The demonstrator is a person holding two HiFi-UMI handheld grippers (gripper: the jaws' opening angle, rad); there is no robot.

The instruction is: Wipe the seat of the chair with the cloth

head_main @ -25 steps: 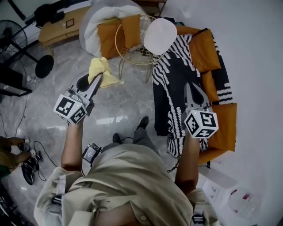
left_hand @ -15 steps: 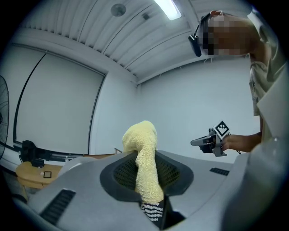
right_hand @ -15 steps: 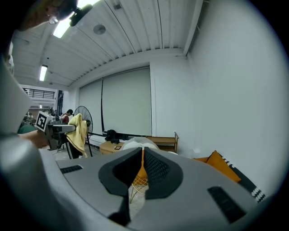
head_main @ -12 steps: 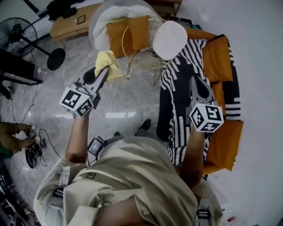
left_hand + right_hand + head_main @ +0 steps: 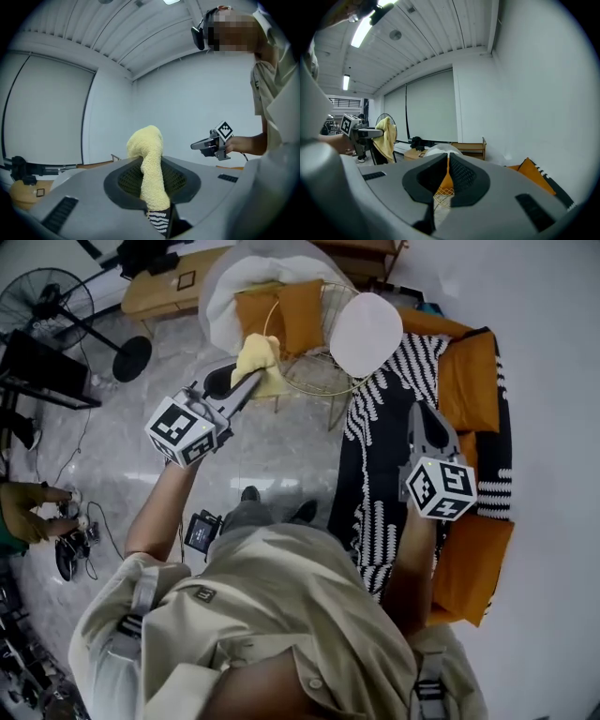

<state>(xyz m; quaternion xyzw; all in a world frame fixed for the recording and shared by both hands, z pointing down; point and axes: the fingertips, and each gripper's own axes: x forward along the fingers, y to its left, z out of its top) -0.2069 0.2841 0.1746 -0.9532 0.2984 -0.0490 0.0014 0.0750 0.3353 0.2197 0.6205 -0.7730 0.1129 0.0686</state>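
Currently grips yellow cloth (image 5: 259, 358) in left gripper (image 5: 249, 382), raised near wire chair (image 5: 323, 382), not yet on seat. Holds right gripper (image 5: 423, 414) pinched together, empty. Risks snagging cloth on mesh, tugging it loose.

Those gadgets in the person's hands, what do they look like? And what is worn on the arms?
Each hand carries grey plastic tongs, the left tongs and the right tongs, which taper to narrow tips. Their inner pads are black with a mesh texture. At the back of each sits a white cube printed with black square markers. The person wears a beige short-sleeved shirt.
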